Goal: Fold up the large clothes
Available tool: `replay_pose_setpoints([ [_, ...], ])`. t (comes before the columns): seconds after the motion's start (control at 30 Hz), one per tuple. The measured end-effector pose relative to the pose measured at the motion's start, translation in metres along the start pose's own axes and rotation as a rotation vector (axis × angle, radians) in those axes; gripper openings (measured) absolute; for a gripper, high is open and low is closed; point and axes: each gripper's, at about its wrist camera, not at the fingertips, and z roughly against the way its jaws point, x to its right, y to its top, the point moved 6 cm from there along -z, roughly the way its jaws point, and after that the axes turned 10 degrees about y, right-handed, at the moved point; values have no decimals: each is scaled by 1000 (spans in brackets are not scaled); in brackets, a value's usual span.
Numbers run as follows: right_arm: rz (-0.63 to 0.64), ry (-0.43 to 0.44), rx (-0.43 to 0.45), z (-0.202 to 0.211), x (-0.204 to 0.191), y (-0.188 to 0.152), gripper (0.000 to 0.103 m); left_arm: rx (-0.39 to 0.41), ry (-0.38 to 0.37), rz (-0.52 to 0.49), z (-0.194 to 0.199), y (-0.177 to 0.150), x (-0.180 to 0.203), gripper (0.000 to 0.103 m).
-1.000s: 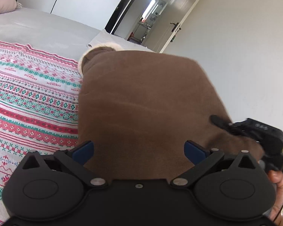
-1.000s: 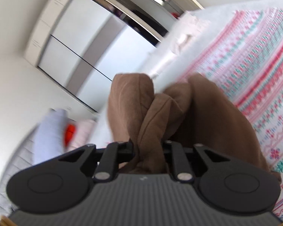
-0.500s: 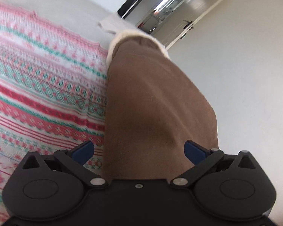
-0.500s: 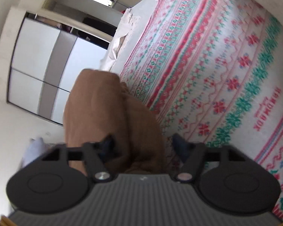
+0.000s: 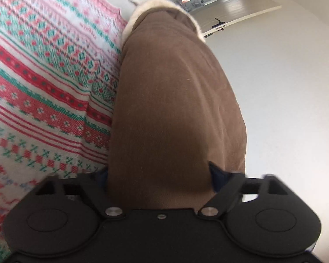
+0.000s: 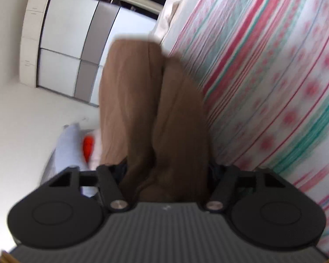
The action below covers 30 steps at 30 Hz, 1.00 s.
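A brown garment (image 5: 171, 100) with a cream fleece trim (image 5: 142, 11) at its far end hangs from my left gripper (image 5: 159, 175), whose jaws stand wide with the cloth filling the gap. The same brown garment (image 6: 151, 109) shows bunched in folds in the right wrist view, filling the gap of my right gripper (image 6: 166, 171), whose jaws also stand wide. The fingertips of both are mostly hidden by the cloth. The garment is lifted beside the patterned bedspread (image 5: 43, 83).
The bed carries a red, green and white knit-pattern bedspread (image 6: 274, 76). A white wardrobe (image 6: 61, 43) and pale blue and orange pillows (image 6: 70, 144) show in the right wrist view. An open door (image 5: 226, 19) and a white wall (image 5: 285, 98) show in the left wrist view.
Both grippers have swung with the garment, so the views have rotated. The right jaws, tight on a fold a second ago, now stand wider. The other gripper has left the left wrist view.
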Motion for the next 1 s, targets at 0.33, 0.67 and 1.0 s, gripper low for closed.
replay_pose_setpoints([
  [0.33,118,44,-191,3,-78,-65,56,69,114,-111,125,-24,16,66],
  [0.67,184,-145,-448,-5,-81,-143,86,105,289,-108,180,-80,-52,87],
  [1.0,68,47,-154,36,-89,-61,94,323,362,-431,186,-32,20,102],
])
